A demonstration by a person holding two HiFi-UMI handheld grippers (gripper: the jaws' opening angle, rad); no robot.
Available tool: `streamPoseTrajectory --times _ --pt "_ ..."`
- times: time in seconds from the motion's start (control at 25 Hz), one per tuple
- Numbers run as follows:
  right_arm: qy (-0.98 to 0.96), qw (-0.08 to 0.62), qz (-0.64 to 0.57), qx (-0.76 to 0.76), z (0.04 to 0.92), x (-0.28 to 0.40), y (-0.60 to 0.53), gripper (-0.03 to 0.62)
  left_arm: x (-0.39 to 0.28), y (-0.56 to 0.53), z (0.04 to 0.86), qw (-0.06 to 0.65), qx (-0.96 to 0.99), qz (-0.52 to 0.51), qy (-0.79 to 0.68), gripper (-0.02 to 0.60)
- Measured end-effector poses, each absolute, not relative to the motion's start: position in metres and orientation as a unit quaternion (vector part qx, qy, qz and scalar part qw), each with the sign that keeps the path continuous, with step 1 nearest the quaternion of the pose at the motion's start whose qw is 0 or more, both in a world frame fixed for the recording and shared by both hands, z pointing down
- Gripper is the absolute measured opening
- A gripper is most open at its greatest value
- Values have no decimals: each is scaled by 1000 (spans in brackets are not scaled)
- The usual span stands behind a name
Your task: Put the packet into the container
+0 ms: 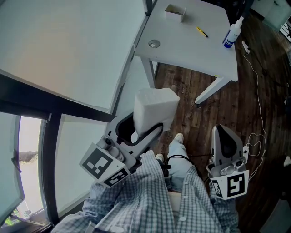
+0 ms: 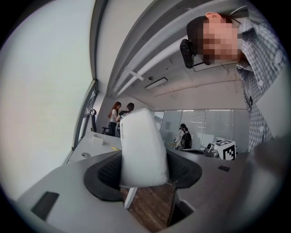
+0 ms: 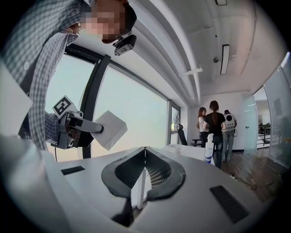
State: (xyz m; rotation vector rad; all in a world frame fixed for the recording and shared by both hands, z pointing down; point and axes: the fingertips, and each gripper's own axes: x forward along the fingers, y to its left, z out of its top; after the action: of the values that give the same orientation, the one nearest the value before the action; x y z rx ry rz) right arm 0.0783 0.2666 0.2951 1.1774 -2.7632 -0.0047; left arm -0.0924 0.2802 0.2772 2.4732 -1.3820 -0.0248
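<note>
A window [image 1: 29, 150] with a dark frame is seen at the far left. Next to it, the left hand-held gripper [image 1: 148, 122] is held out roughly level above a wooden floor [image 1: 191, 113]. A white packet [image 1: 154, 109] is clamped between its jaws, which are kept wide apart by the packet's bulk. In the left gripper view the packet is seen standing nearly upright between the pads, leaning a little. The packet is thus held in the air, well apart from the container [image 1: 175, 12], which is set at the far side of a white counter [image 1: 191, 52]. On the counter, a round disc [image 1: 154, 43] is seen near the left edge. A yellow pen [image 1: 202, 32] is found right of the container, and a bottle [image 1: 233, 32] near the right edge. Further right, the right hand-held gripper [image 1: 223, 132] is held over the floor. Its jaws are closed together and nothing is gripped by them. A white cable [image 1: 259, 104] is laid across the floor at the right. Checked sleeves [image 1: 136, 200] are seen at the bottom.
</note>
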Motion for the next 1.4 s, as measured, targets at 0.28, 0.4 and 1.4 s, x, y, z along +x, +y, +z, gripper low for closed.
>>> streamPoseTrajectory --times 0.28,0.4,1.4 --pt "-923 67 -3 378 292 83 237 12 -94 254 270 150 851 -13 -503 273" --pt "-926 64 -5 373 288 85 225 12 -93 244 267 148 848 -14 -509 273" --pt "-936 54 -33 346 277 110 141 12 -67 172 257 125 834 -27 -536 273"
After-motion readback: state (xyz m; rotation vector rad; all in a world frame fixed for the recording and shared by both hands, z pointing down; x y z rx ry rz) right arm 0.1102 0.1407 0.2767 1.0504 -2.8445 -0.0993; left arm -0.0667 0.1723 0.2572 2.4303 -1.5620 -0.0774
